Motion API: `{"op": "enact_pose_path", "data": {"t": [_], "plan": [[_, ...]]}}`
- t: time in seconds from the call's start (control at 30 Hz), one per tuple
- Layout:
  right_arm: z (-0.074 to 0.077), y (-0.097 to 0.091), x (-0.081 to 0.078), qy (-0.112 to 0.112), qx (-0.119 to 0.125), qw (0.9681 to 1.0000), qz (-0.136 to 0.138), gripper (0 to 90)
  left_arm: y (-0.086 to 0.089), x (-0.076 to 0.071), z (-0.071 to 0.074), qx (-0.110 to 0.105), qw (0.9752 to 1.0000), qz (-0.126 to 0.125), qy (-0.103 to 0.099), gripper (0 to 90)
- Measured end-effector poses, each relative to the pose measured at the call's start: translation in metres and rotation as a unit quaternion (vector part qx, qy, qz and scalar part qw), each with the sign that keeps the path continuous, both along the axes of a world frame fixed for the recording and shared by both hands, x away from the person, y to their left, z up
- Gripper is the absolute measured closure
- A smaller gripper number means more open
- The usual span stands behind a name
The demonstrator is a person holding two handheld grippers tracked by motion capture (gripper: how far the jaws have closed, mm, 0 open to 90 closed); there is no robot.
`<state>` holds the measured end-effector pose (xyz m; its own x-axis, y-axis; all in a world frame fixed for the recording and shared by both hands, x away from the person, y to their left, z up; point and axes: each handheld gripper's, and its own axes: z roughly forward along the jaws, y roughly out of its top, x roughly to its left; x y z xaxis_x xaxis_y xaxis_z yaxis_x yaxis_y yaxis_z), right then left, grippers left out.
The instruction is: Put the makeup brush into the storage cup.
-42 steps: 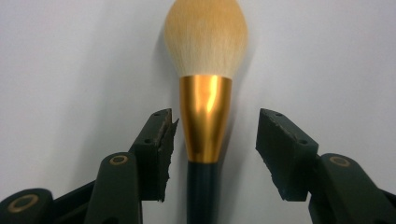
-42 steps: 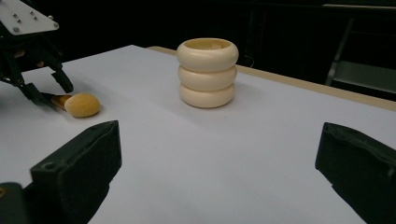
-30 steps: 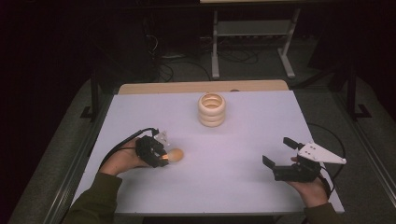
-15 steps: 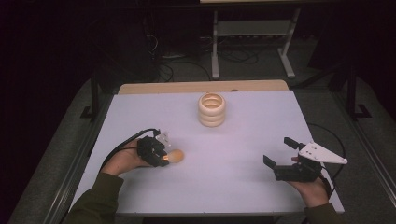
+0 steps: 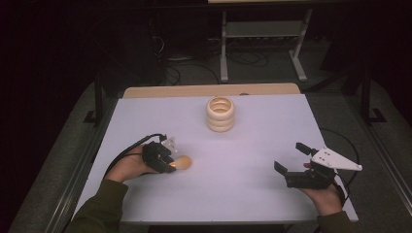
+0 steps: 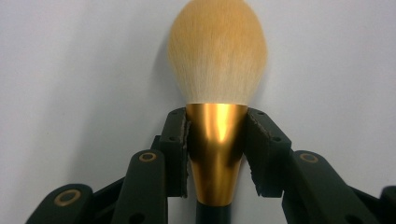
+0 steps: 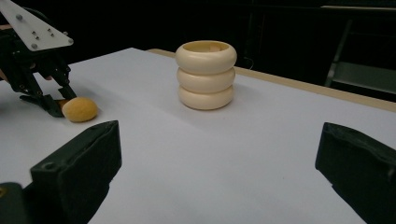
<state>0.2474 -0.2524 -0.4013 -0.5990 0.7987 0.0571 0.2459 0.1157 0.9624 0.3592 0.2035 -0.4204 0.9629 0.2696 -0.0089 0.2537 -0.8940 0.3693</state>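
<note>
A makeup brush (image 5: 183, 162) with a pale orange bristle head (image 6: 217, 51) and a gold ferrule lies on the white table (image 5: 252, 145) at the left. My left gripper (image 5: 171, 164) lies low on the table. Its jaws have just been closing, and the pads (image 6: 176, 140) now press both sides of the ferrule. My right gripper (image 5: 290, 157) rests at the right near the front edge, open, with nothing between its jaws. From the right gripper view the brush head (image 7: 80, 109) pokes out of the left gripper (image 7: 53, 105).
A cream holder shaped like three stacked rings (image 5: 220, 114) stands upright at the middle back of the table, its top open (image 7: 206, 74). A wooden strip (image 5: 209, 90) edges the far side. A metal stand (image 5: 262, 43) sits on the floor beyond.
The left gripper's jaws have drawn in slightly round the brush. Both hands, the brush and the holder keep their places.
</note>
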Motion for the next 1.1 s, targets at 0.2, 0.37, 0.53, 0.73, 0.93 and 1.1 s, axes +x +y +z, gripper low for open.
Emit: {"op": "enact_pose_path", "data": {"t": [0.2, 0.37, 0.53, 0.73, 0.93, 1.1], "plan": [[0.000, 0.000, 0.000, -0.001, 0.000, 1.0000, 0.000, 0.0, 0.003, 0.001, 0.001, -0.003, 1.0000, 0.007, 0.004, 62.8], [0.000, 0.000, 0.000, -0.001, 0.000, 1.0000, 0.000, 0.0, 0.009, 0.003, 0.008, -0.021, 0.9997, 0.012, 0.002, 62.8], [0.000, 0.000, -0.001, -0.001, 0.002, 1.0000, 0.000, 0.0, 0.013, 0.001, 0.016, -0.049, 0.9985, 0.022, -0.006, 62.8], [0.000, 0.000, -0.001, 0.001, 0.001, 1.0000, 0.000, 0.0, 0.017, 0.000, 0.026, -0.079, 0.9961, 0.030, -0.025, 62.8], [0.000, 0.000, 0.000, 0.000, 0.001, 1.0000, -0.001, 0.0, 0.022, -0.002, 0.035, -0.114, 0.9921, 0.035, -0.039, 62.8], [0.001, 0.000, -0.001, -0.001, 0.002, 1.0000, 0.000, 0.0, 0.025, -0.002, 0.040, -0.134, 0.9895, 0.035, -0.039, 62.8]]}}
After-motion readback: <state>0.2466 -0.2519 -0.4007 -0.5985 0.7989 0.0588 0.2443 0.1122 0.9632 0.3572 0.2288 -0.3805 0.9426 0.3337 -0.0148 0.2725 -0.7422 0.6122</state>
